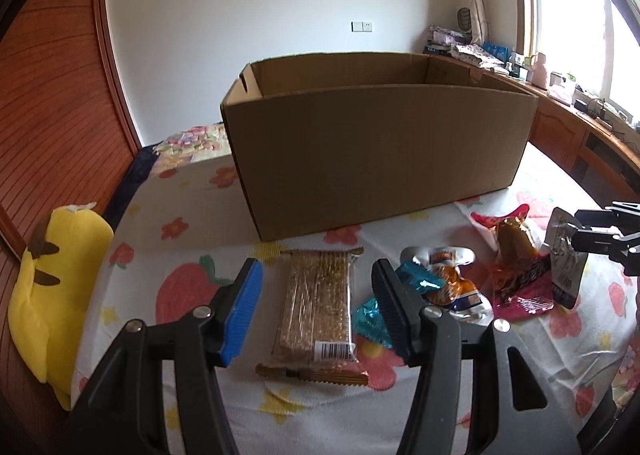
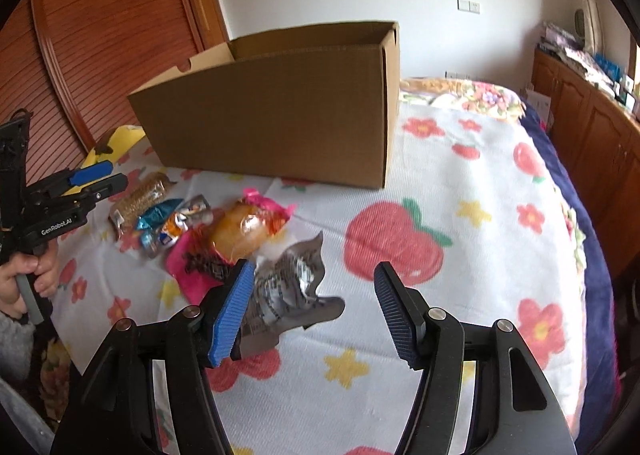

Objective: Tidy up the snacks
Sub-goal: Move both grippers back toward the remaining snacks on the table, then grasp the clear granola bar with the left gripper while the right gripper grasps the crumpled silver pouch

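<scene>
My left claw [image 1: 316, 311] hangs open over one long biscuit pack [image 1: 316, 307] lying flat on the flowered bed [image 1: 188, 191], not touching it. My right claw [image 2: 314, 311] is open too, one silver packet [image 2: 286, 291] against its blue pad, the other pad well clear. Between them lie one pink bread bag [image 2: 236, 239], one orange packet [image 2: 172, 229] and one teal wrapper [image 2: 154, 215]. One cardboard box [image 1: 376, 151] stands open at twelve o'clock, one yellow plush toy [image 1: 48, 283] at nine
</scene>
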Demonstrator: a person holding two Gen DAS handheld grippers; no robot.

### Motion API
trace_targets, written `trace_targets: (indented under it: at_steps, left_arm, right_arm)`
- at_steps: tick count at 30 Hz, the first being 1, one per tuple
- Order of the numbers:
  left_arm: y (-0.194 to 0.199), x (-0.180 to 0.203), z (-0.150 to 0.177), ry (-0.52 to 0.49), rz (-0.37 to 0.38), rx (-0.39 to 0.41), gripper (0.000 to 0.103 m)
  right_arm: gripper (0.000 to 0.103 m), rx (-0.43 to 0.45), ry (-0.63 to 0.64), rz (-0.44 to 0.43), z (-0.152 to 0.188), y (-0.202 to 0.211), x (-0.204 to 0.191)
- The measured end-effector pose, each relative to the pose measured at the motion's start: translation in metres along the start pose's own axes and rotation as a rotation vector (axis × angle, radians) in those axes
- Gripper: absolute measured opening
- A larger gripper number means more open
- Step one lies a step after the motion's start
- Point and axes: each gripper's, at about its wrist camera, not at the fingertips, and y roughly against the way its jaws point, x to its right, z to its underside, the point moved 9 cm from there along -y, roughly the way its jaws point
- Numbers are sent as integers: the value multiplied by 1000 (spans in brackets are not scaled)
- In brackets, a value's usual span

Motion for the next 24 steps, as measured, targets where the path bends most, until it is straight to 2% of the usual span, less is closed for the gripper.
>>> trace_targets:
  at_steps: [13,24]
  left_arm:
    - [-21,-4,8,14,6,-60,57]
    - [-36,-2,16,-16,-14,-129,58]
  right_arm:
    - [65,-38,-20,-44,9,-19,-7]
    - [66,-44,-20,-68,12,-23,-10]
